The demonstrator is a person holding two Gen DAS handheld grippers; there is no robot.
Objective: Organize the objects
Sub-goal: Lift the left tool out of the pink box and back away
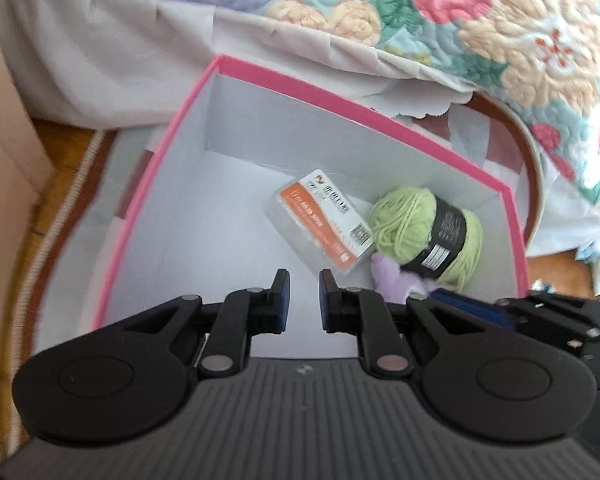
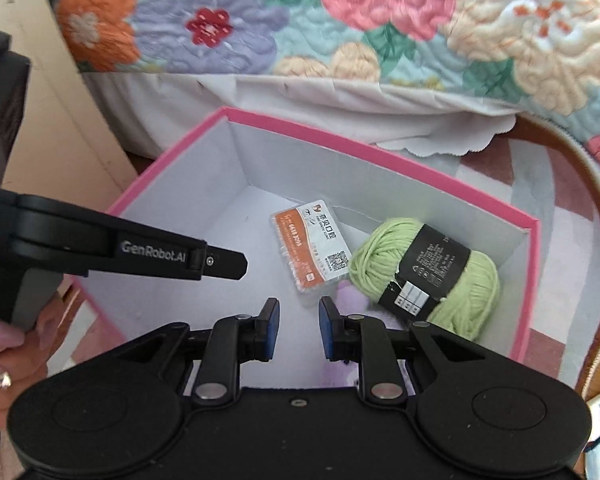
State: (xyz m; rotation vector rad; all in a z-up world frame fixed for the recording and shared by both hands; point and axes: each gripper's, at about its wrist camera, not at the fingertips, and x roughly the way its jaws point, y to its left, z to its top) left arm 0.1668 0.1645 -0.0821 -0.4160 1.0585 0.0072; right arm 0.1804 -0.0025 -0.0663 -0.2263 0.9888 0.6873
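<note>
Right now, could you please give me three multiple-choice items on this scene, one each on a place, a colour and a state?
1. Where does the green yarn ball lie?
A. on the quilt
B. inside the pink-rimmed box
C. on the rug

2. What colour is the band round the yarn?
A. black
B. white
C. red

3. What do the right tongs hold?
A. the yarn
B. the orange-and-white packet
C. nothing

Answers: 1 B, the yarn rests on the box's white floor beside the packet. 2 A, a dark label wraps its middle. 3 C, only the box floor shows between the blue pads.
</note>
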